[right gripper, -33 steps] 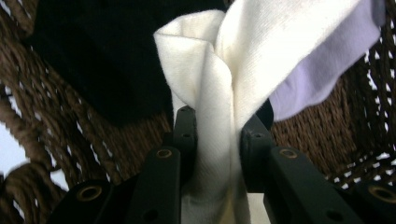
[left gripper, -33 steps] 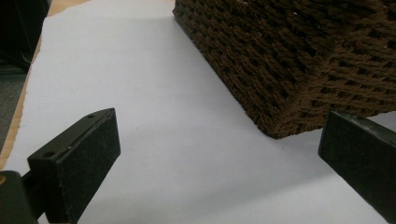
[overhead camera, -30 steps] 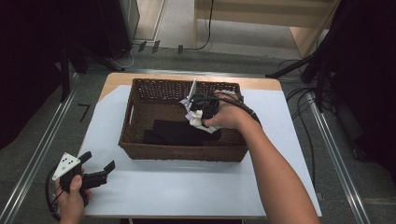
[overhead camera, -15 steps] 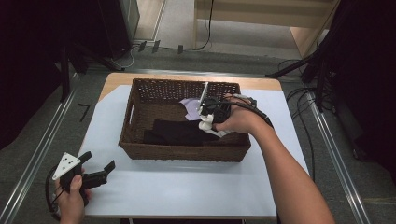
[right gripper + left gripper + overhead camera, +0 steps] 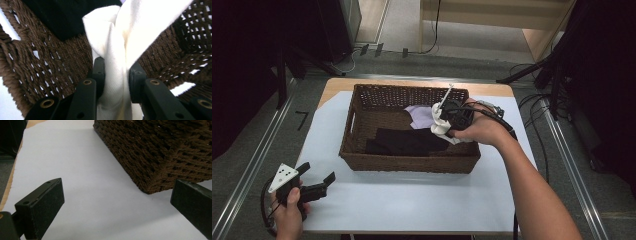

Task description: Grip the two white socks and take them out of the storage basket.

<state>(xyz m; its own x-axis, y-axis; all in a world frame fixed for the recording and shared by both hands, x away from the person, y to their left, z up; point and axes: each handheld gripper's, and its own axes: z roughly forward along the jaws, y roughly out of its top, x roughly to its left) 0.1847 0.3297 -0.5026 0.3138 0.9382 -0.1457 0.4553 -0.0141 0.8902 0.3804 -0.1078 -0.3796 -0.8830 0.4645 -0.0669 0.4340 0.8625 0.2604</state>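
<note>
Since the earlier frame the white cloth has travelled toward the wicker basket's right end, pinched in the right gripper. It hangs over a black garment, perhaps touching it. Near the table's front-left corner, the left gripper gapes, holding nothing.

**Brown weave, pale and dark cloth**

The basket at frame centre is dark brown wicker. Inside lie a black cloth and a lilac cloth; the white cloth is plain cream-white. The bench is covered pale bluish white, and both grippers' bodies are black.
</note>
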